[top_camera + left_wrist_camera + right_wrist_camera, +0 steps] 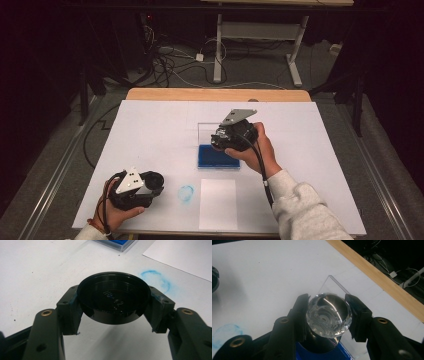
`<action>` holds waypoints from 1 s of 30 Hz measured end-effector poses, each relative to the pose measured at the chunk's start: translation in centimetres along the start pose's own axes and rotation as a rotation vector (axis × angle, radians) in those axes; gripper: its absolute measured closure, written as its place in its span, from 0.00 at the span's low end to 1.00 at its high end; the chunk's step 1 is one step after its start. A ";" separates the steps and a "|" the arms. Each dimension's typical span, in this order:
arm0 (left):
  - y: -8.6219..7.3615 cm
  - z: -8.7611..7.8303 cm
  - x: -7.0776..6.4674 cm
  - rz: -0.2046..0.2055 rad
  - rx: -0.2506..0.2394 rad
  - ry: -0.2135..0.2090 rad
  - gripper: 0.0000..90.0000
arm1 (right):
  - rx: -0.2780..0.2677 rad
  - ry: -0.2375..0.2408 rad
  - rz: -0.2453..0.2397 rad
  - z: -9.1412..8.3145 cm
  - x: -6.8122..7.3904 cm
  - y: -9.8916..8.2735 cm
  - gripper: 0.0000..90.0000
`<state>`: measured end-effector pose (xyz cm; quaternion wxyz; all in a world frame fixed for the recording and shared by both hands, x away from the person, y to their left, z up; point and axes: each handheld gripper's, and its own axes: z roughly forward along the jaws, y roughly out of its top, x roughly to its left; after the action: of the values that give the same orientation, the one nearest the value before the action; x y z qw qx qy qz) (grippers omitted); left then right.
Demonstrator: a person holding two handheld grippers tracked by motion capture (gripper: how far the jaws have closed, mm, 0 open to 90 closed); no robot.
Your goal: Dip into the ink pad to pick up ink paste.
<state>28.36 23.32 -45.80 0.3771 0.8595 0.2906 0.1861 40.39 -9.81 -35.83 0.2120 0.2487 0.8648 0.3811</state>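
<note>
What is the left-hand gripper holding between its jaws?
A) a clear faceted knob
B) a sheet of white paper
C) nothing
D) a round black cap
D: the left gripper is clamped on a round black cap, its jaws pressing either side.

White paper sheet [218,203] lies beside a blue smudge [186,194].

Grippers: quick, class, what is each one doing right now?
Left gripper: shut on the black cap.
Right gripper: shut on the clear stamp.
</note>
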 end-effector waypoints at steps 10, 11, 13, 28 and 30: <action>0.1 0.2 -0.1 0.005 0.008 -0.002 0.41 | 0.028 -0.016 -0.003 -0.2 -0.5 -0.5 0.63; 0.1 0.2 -0.1 0.004 0.008 -0.003 0.41 | 0.034 -0.013 0.001 0.2 -0.4 -0.7 0.63; 0.1 0.2 0.0 0.005 0.010 -0.003 0.41 | 0.054 -0.004 0.007 1.0 -0.4 -1.2 0.63; 0.1 0.4 0.0 0.015 0.021 -0.004 0.41 | 0.146 0.029 0.014 5.2 0.6 -3.6 0.63; 0.1 0.4 0.0 0.015 0.021 -0.004 0.41 | 0.152 0.032 0.015 5.4 0.6 -3.8 0.63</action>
<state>28.56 23.05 -45.99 0.3675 0.8659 0.2853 0.1840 41.90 -8.63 -42.19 0.1760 0.2645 0.8926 0.3199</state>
